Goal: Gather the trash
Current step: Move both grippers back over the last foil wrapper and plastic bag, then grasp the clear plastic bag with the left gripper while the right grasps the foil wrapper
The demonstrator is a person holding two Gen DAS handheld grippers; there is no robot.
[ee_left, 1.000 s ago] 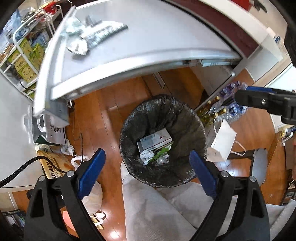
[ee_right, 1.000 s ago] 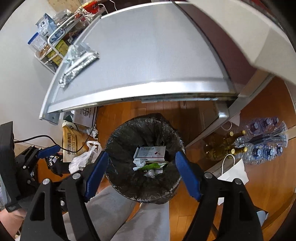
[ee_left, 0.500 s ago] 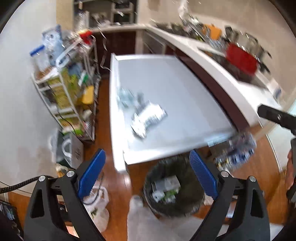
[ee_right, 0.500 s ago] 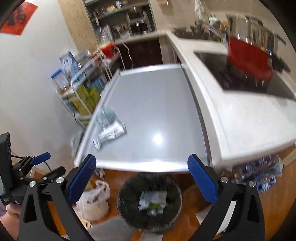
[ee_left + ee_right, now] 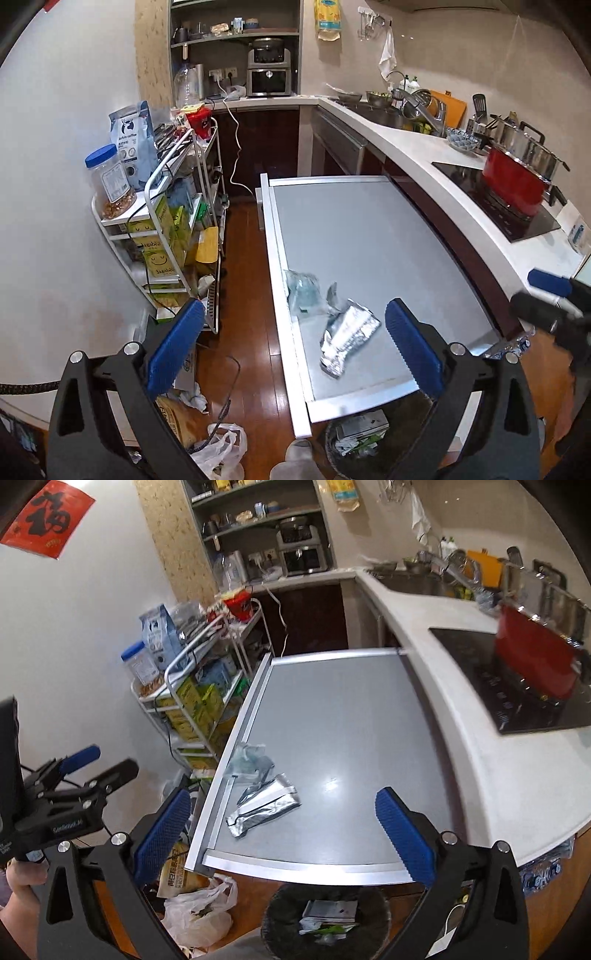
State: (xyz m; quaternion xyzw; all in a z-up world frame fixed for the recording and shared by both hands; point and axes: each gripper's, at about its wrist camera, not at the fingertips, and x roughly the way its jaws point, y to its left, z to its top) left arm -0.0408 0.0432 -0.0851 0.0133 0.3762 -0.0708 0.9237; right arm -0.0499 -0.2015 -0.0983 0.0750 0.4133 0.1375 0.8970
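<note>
Grippers both empty: left gripper [image 5: 293, 349] jaws have just been opening, now wide apart, nothing between them; right gripper [image 5: 284, 836] jaws also just opened, spread wide, nothing held. Bin [image 5: 280, 904] sits on the floor below the near table edge, scraps already inside. Next up on the grey table [image 5: 351, 720], near its left rail: foil wrapper [image 5: 264, 808], crumpled, flat. Just beyond it, touching or nearly, clear plastic wrapper [image 5: 249, 762]. Judgement: both feather-light, limp, slick foil; pinch a raised crease or the folded end, not the flat face. Clear film likely slides, so grab the bunched middle.
</note>
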